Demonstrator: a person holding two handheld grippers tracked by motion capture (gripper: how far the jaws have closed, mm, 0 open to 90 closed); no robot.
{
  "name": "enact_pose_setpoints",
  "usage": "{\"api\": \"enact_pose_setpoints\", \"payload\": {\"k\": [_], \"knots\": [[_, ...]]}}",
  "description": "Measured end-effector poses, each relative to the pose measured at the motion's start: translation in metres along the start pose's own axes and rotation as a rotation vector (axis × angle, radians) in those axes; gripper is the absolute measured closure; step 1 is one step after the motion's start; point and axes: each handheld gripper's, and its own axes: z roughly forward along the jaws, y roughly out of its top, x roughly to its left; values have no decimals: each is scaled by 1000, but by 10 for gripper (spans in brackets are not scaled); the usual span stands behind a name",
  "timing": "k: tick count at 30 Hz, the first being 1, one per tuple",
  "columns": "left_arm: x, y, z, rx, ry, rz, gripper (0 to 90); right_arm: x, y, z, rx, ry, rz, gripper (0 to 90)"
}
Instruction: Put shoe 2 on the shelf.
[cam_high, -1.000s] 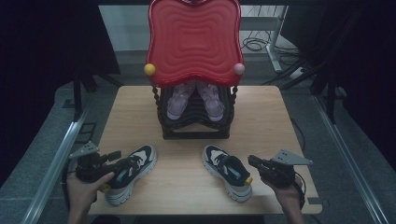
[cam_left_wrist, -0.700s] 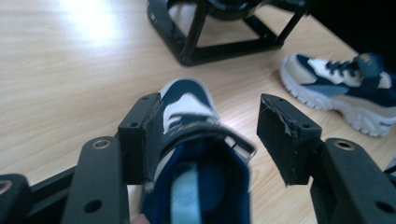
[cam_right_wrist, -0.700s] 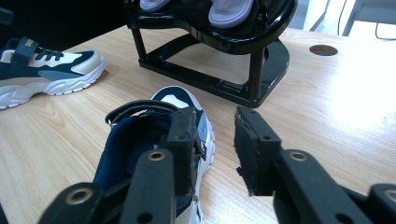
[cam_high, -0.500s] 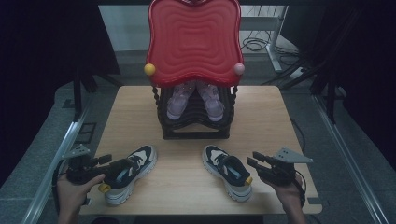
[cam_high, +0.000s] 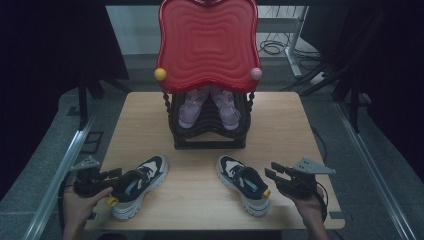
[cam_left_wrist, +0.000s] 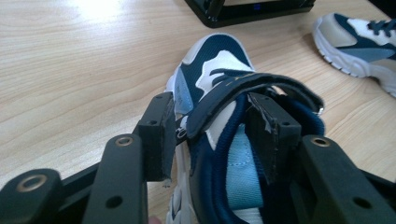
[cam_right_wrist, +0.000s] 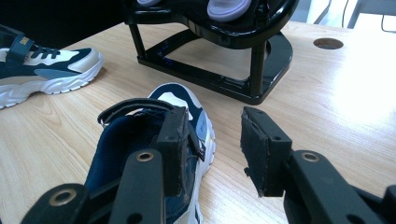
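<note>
Nearest the table's front edge, the left gripper (cam_left_wrist: 210, 135) has its jaws spread around the collar of the left sneaker (cam_high: 136, 184): one pad sits outside the shoe's side, the other pad is down inside the opening, beside the light blue tongue, and the dark strap arches across between them. Whether the pads are actually squeezing the collar wall is hard to tell from here; a gap shows on the outer side. In the high view the left hand (cam_high: 80, 200) comes up from the bottom edge, wrapped round the tool at the table's front left corner, jaws aimed right into the shoe's heel.

Over on the other side, the right gripper (cam_right_wrist: 210, 149) is spread wide, nothing between its pads. One jaw hangs over the collar edge of the right sneaker (cam_high: 244, 183), the other over bare wood just beside the shoe. The right hand (cam_high: 305, 197) holds the tool low near the front right, jaws pointing left at the heel.

Both sneakers lie on the wooden table (cam_high: 295, 130), toes angled toward the middle, well apart from each other.

Farther back stands the black shoe rack (cam_high: 207, 135) with a pale purple pair (cam_high: 207, 106) on it, under a red wavy top (cam_high: 207, 45).
</note>
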Motion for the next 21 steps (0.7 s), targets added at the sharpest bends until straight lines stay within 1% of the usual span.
{"api": "enact_pose_setpoints", "payload": {"k": [7, 11, 13, 17, 21], "knots": [[1, -1, 3, 15, -18, 17, 576, -1, -2, 2, 7, -3, 8, 607], [1, -1, 4, 42, -9, 33, 604, -1, -3, 4, 13, 5, 15, 604], [1, -2, 4, 43, -14, 36, 619, -1, -3, 5, 16, 5, 13, 604], [0, -2, 4, 50, -10, 41, 660, -1, -4, 6, 18, 3, 15, 604], [0, -2, 4, 52, -10, 39, 678, -1, -3, 6, 18, 8, 20, 604]]}}
